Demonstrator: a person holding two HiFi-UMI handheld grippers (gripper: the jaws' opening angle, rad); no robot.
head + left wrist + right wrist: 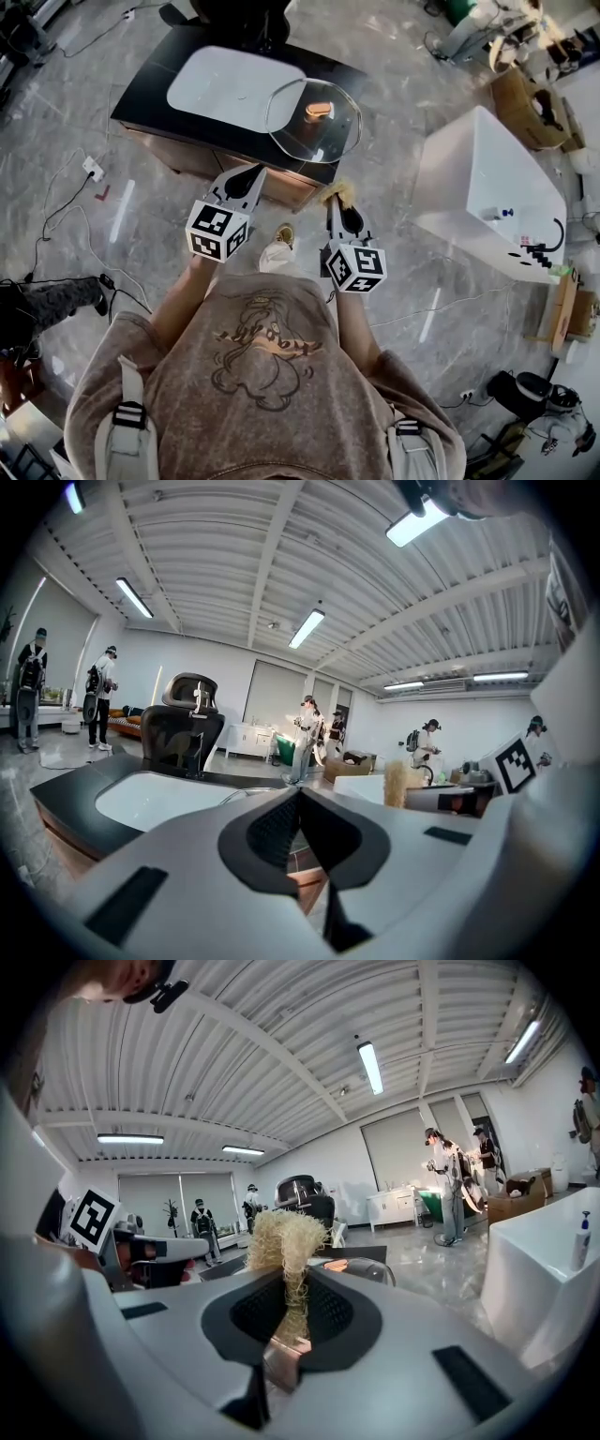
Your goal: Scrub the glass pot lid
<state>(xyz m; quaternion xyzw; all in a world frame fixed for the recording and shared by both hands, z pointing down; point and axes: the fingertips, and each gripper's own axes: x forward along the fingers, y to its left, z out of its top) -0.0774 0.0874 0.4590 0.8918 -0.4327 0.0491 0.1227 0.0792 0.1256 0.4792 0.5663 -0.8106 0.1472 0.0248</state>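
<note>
- Glass pot lid (313,120) lies on the black worktop (150,89), overlapping a white mat (234,80).
- Your left gripper (255,172) is near the lid, jaws closed on nothing.
- Your right gripper (335,204), also near the lid, grips a straw-coloured scrubber (284,1241).

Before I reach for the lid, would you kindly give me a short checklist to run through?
1. The right claw is shut on the scrubber: ok.
2. The left claw is empty: ok, shut on nothing.
3. The left claw is opened to steady the lid: not ok.
4. The glass lid lies on the table, knob up: ok.
5. Both claws are at the glass lid: not ok, both short of it.
6. The glass lid is wet or soapy: cannot tell.
</note>
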